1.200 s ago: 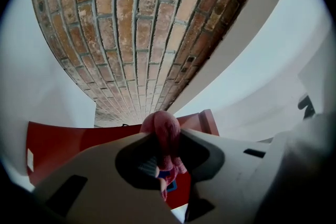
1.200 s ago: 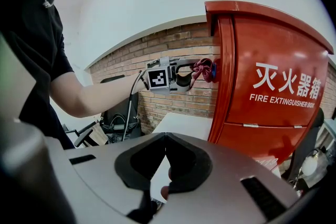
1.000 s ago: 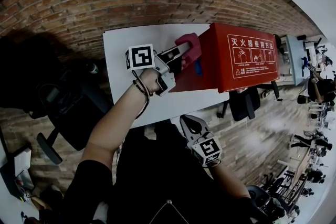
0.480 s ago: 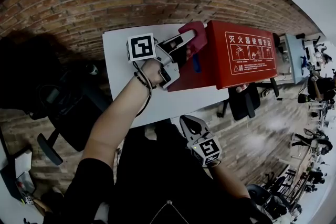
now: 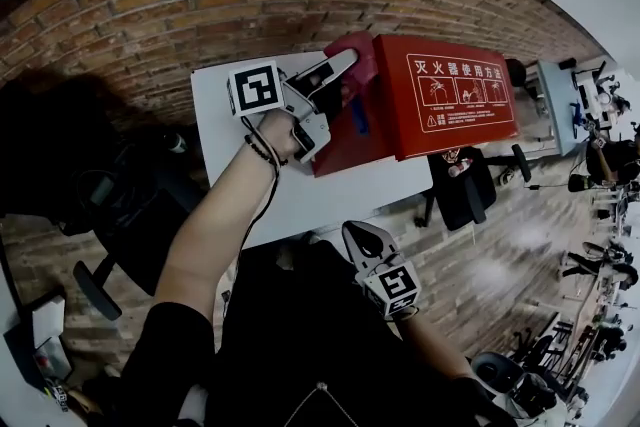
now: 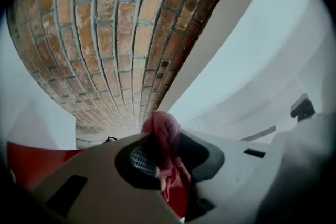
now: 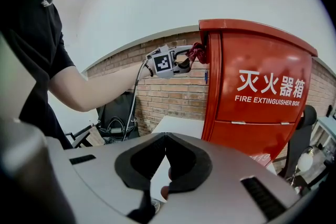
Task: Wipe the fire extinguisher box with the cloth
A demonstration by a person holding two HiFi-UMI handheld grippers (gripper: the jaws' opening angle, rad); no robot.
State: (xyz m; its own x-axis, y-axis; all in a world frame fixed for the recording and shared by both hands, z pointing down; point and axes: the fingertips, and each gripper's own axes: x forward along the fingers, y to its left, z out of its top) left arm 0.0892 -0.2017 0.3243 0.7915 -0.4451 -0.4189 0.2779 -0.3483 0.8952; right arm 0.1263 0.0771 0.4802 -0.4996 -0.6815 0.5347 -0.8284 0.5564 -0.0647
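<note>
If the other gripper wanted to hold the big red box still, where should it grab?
Probably the thin front edge at the top of the tall red metal fire extinguisher box, coming from its front. Its flat walls look too wide for jaws, and the left gripper holds the dark red cloth at a top corner.

Red fire extinguisher box [image 7: 257, 86] upright; pink cloth [image 7: 197, 52] touching upper side.
</note>
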